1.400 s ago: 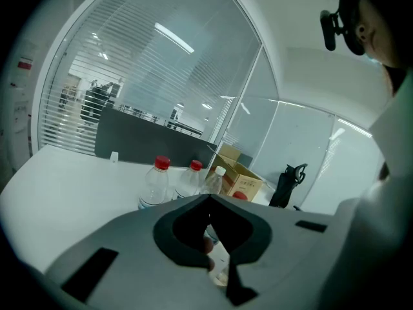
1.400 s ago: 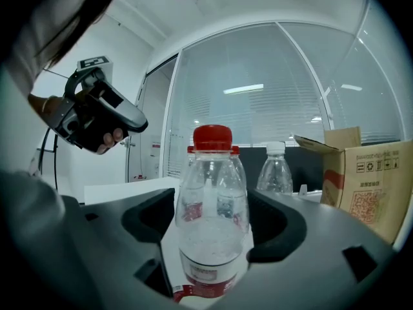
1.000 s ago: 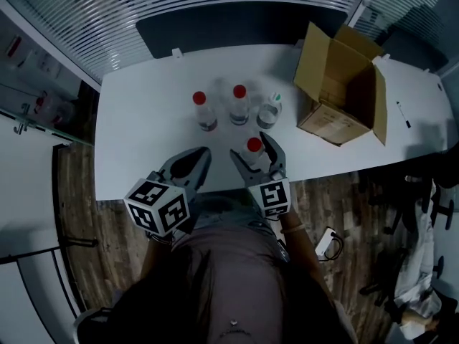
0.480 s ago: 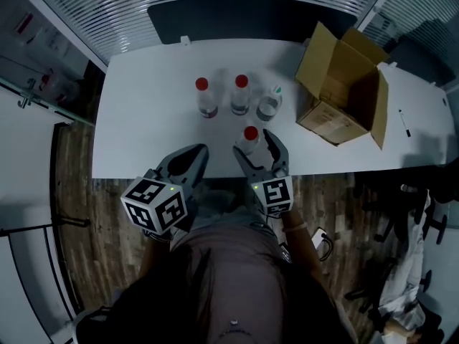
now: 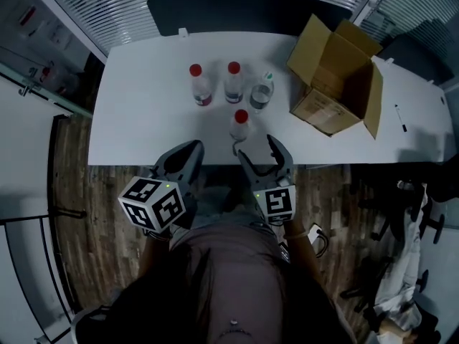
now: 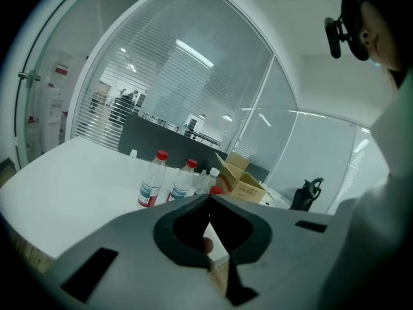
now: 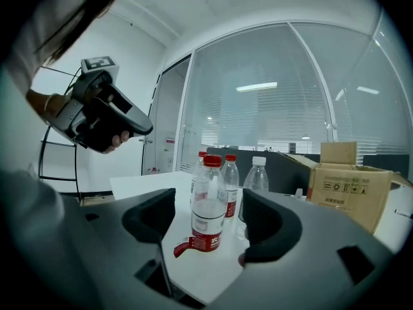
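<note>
Presently, listed left to right.

- Left tongs (image 5: 192, 147): clenched on nothing, held off the near edge of the worktop (image 5: 143, 106), above the wooden floor (image 5: 72, 178).
- Far row, all upright and close together: left red-capped bottle (image 5: 197, 84), middle red-capped bottle (image 5: 233, 81), white-capped bottle (image 5: 261, 92).
- Front bottle (image 5: 241, 124): red cap, upright, alone near the worktop's near edge, apart from the row.
- Right tongs (image 5: 255, 149): released, jaws wide apart. The front bottle stands just beyond the tips, in line with the gap, and I judge it untouched.
- Carton (image 5: 333, 77): on the right part of the worktop, flaps up, with no bottle showing inside.

Standing, as I read it: all four bottles are on the worktop and none is gripped.

Writing:
- Front bottle: red label (image 7: 208, 237) with white print too small for me to read. A strip of the label hangs loose at its foot.
- Carton side: a row of handling symbols and a square code, wording illegible.
</note>
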Motion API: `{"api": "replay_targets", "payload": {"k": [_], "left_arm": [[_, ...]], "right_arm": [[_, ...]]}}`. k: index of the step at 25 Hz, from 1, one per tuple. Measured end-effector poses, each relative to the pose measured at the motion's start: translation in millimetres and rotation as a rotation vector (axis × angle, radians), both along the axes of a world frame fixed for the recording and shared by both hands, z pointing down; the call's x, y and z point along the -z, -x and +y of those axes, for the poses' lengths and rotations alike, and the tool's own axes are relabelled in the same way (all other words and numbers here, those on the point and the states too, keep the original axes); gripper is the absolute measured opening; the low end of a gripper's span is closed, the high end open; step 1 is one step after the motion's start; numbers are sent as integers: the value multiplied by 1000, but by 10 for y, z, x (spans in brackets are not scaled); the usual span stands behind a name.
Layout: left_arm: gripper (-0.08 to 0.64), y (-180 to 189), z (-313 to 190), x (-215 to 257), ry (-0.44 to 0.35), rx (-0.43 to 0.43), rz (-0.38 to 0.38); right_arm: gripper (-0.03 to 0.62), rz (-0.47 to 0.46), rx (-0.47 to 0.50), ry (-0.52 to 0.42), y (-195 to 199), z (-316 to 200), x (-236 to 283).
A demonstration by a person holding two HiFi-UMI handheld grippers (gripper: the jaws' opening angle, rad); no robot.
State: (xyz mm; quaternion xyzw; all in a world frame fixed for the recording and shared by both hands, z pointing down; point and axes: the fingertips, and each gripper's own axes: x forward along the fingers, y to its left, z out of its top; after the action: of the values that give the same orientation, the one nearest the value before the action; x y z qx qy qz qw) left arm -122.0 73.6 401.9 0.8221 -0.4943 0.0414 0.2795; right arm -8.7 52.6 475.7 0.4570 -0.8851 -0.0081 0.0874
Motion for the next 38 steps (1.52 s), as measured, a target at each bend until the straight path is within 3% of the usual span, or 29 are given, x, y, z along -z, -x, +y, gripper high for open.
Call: {"api": "replay_targets", "payload": {"k": [4,5,7,13,28,38], "left_arm": [[8,-23,90,70,-18,23,9],[8,-39,110,80,-22,23,9],[8,-86,150,91,-26,18,8],[8,-248,290,109,-32,4,2],[8,-483,814,92,-28,29,-10],[8,-582,859,202,-60,13,-25]], "right_arm": [[335,-24,-3,58,-121,139,117],[308,-36,-19,68,-174,160,150],[149,-60,-66,73,-303,190,226],[76,-148,-137,61,-593,337,467],[37,-153,-145,36,-862,833,725],[25,-147,-176,20,-965,901,762]]}}
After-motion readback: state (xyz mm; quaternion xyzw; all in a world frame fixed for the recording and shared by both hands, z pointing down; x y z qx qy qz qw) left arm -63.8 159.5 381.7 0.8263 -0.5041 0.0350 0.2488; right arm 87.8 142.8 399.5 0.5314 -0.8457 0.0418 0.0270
